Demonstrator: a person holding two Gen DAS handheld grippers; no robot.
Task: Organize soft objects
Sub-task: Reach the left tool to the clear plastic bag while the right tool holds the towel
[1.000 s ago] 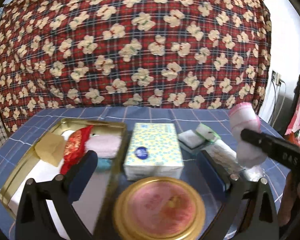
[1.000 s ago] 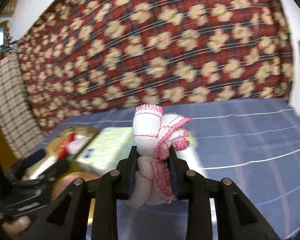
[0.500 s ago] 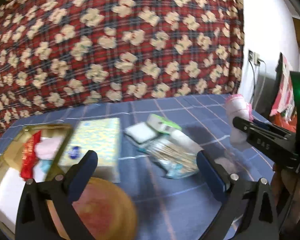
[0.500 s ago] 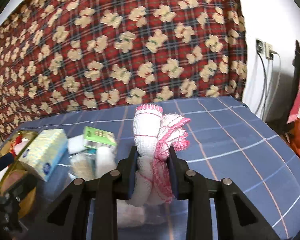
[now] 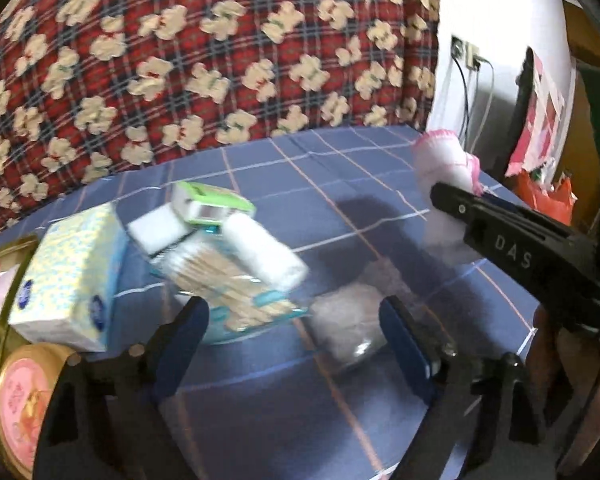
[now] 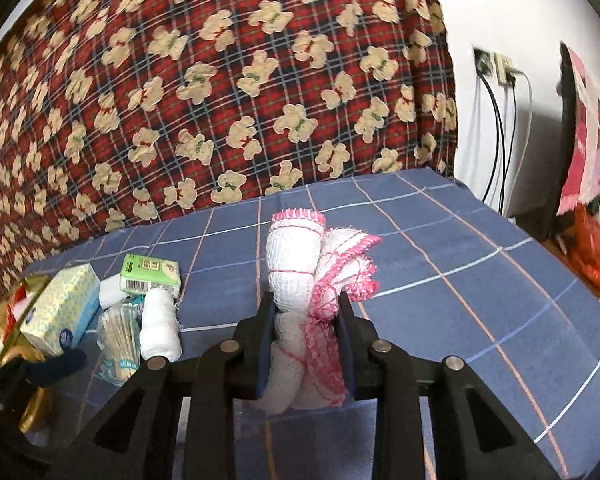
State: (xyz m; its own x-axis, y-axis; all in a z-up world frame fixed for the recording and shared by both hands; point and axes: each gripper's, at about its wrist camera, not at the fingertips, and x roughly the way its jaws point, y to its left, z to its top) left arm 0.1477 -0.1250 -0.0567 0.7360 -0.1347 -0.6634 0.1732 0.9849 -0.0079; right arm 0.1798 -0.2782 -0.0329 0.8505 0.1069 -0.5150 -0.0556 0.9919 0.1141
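1. Your right gripper (image 6: 305,344) is clamping a rolled white cloth with pink edging (image 6: 300,264); the jaws are narrow, pinching its lower half, and the roll's long axis is standing upright, sticking out past the fingertips.
2. You're holding the cloth up off the blue checked tablecloth (image 6: 460,280), out on the right side, well apart from the clutter.
3. Your left gripper (image 5: 296,332) is hanging wide and holding nothing. It's hovering just in front of the pack of wooden sticks (image 5: 224,280), with the white bandage roll (image 5: 264,252) lying across it.
4. Key relation: the gold tin (image 5: 4,292) is sitting at the far left, past the tissue box (image 5: 72,276), so the cloth is lying to the right of everything. If the tin is the target (my guess), you're looking at a long leftward carry over the pile.
5. The left gripper is nearer the tin and the loose bandage roll, so that roll is probably the left's pick.
6. A clear bag of something pale (image 5: 352,320) is lying between the left fingers' line and the right gripper.
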